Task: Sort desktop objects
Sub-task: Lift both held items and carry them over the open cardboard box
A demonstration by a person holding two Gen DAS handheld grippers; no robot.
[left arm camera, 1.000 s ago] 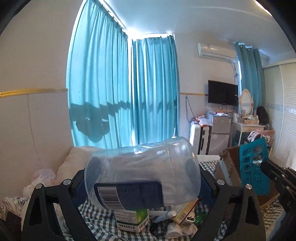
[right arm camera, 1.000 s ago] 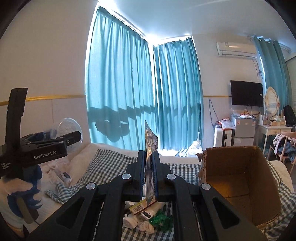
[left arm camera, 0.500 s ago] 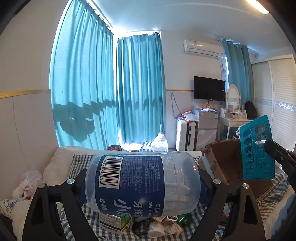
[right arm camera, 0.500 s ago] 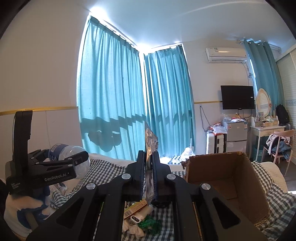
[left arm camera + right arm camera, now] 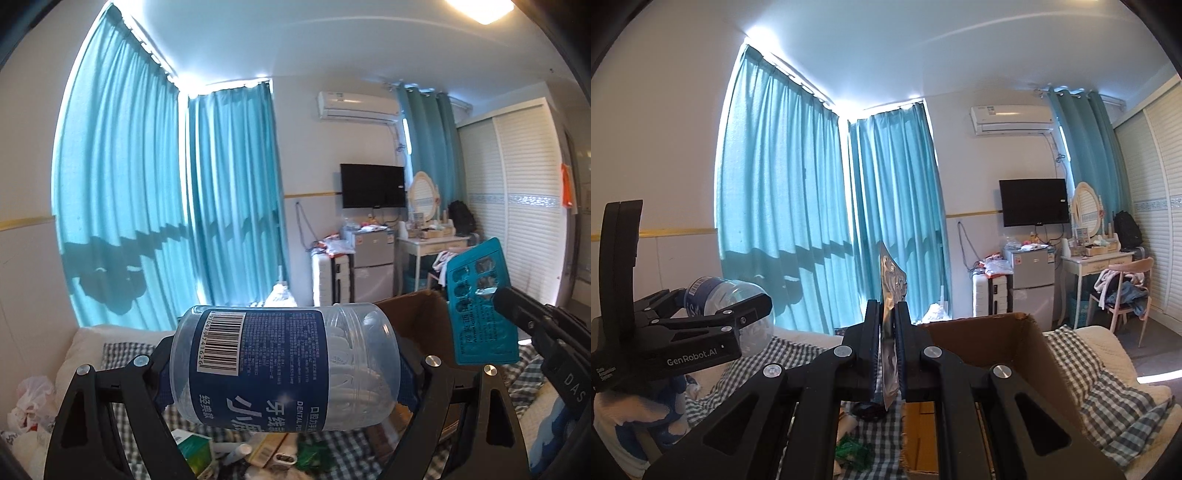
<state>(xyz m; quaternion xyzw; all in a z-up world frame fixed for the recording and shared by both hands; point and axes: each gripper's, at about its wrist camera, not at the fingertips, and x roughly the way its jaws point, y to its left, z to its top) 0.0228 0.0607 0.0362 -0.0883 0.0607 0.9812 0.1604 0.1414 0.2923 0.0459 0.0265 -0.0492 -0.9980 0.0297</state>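
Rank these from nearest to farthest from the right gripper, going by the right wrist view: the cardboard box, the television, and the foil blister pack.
1. Foil blister pack: clamped edge-on in the right gripper.
2. Cardboard box: just ahead, to its right.
3. Television: on the far wall, right.

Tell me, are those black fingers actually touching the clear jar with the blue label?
Touching. In the left wrist view, the left gripper has its fingers pressed against both ends of the clear jar, holding it sideways in the air.

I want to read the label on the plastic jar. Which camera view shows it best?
The left wrist view: the plastic jar lies sideways between the left gripper's fingers, barcode facing. The right wrist view shows only its end.
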